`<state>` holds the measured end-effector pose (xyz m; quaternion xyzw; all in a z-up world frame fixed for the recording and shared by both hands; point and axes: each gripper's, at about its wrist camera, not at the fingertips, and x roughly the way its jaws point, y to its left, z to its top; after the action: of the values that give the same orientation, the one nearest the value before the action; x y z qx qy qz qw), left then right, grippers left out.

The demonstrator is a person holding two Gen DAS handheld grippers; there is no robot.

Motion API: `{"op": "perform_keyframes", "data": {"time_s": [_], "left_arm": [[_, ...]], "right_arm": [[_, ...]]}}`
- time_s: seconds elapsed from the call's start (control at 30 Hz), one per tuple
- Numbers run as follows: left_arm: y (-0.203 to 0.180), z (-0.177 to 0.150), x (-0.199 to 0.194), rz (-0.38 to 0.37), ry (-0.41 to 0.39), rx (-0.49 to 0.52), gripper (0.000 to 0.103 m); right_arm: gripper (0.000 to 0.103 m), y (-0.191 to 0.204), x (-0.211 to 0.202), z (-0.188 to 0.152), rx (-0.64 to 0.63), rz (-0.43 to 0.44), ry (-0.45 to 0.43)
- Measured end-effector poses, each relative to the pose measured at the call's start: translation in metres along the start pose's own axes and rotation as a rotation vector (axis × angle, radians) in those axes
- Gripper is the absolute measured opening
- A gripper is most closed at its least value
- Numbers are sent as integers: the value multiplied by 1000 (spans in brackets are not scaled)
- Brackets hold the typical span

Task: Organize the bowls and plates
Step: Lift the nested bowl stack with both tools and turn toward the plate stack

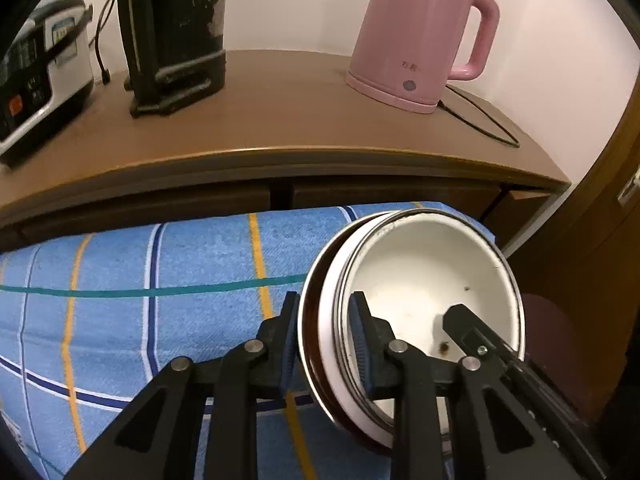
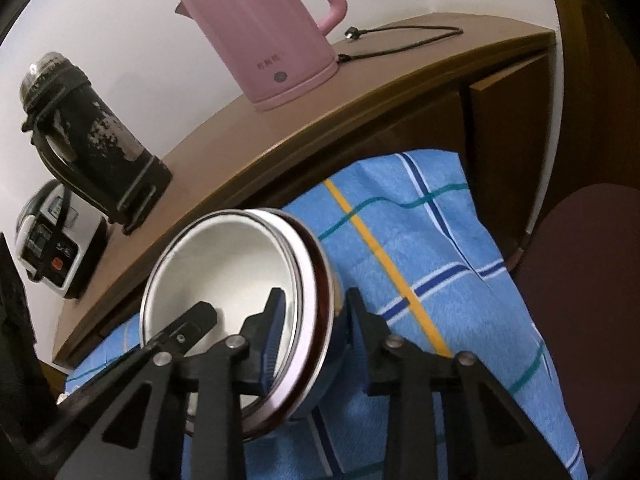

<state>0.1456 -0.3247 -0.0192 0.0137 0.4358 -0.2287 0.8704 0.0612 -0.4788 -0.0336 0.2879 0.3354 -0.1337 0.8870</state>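
Both grippers hold the same stack of dishes, tipped up on edge above the blue plaid cloth (image 1: 160, 280) that covers the low surface in front of the wooden counter (image 1: 280, 120). The stack is a white enamel bowl (image 1: 432, 280) nested in a dark-rimmed plate (image 1: 310, 320), with the bowl's open side facing away from the cloth's middle. The left gripper (image 1: 324, 332) is clamped across the rim, one blue-padded finger against the plate's back and the other inside the bowl. From the opposite side, the right gripper (image 2: 316, 328) straddles the same rim, one finger inside the bowl (image 2: 224, 264) and the other behind the plate (image 2: 320, 300); its outer pad seems to stand a little off the stack's back, so whether it is truly gripping is hard to tell. In each wrist view, the tip of the other gripper shows inside the bowl. On the counter beyond the stack stand a pink electric kettle (image 1: 424, 36) with its cord, a worn black thermos jug (image 1: 176, 28) and, farthest from the kettle, a rice cooker (image 1: 40, 72).
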Motion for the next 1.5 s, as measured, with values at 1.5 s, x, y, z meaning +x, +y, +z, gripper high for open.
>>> {"op": "perform_keyframes", "data": {"time_s": [1.5], "left_arm": [[26,-94,-90,46,16,27,27]], "right_arm": [[27,28,-73,-98,-81,-17,113]]}}
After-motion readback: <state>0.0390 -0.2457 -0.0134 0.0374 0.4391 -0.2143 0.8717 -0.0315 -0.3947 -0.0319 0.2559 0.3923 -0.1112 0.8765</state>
